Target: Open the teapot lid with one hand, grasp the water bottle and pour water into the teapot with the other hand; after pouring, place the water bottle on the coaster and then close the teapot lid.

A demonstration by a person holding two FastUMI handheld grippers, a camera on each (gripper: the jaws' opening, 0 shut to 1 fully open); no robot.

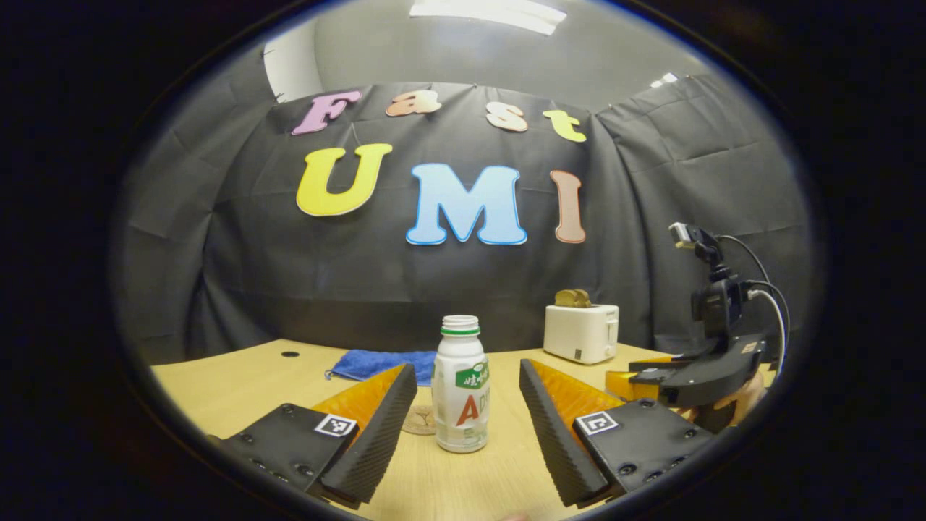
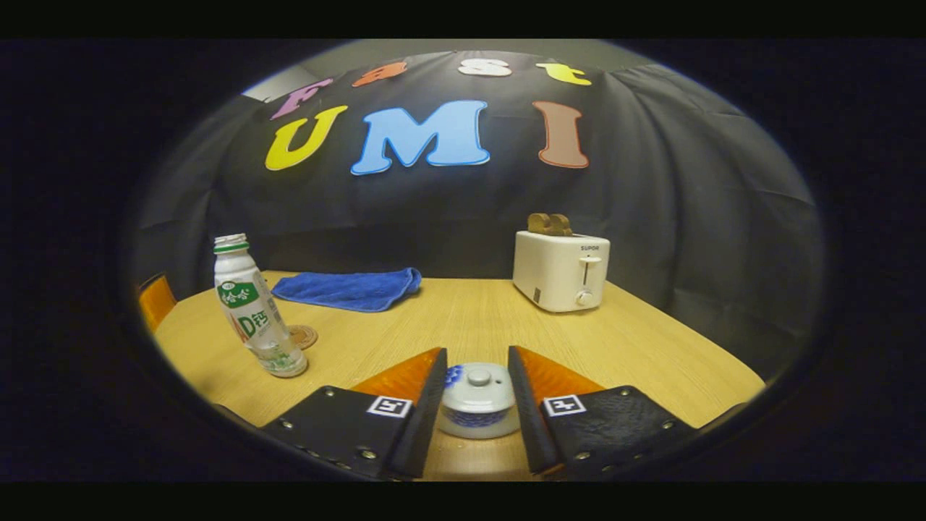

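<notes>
Left gripper (image 1: 466, 405) spread wide either side of upright water bottle (image 1: 461, 383), no contact. Coaster (image 1: 422, 420) just behind bottle on tabletop (image 1: 239, 376). Right gripper (image 2: 474, 394) parted round teapot (image 2: 477, 409), lid (image 2: 478, 382) on. Further back: blue cloth (image 2: 351, 288), toaster (image 2: 561, 269) w/ bread.
</notes>
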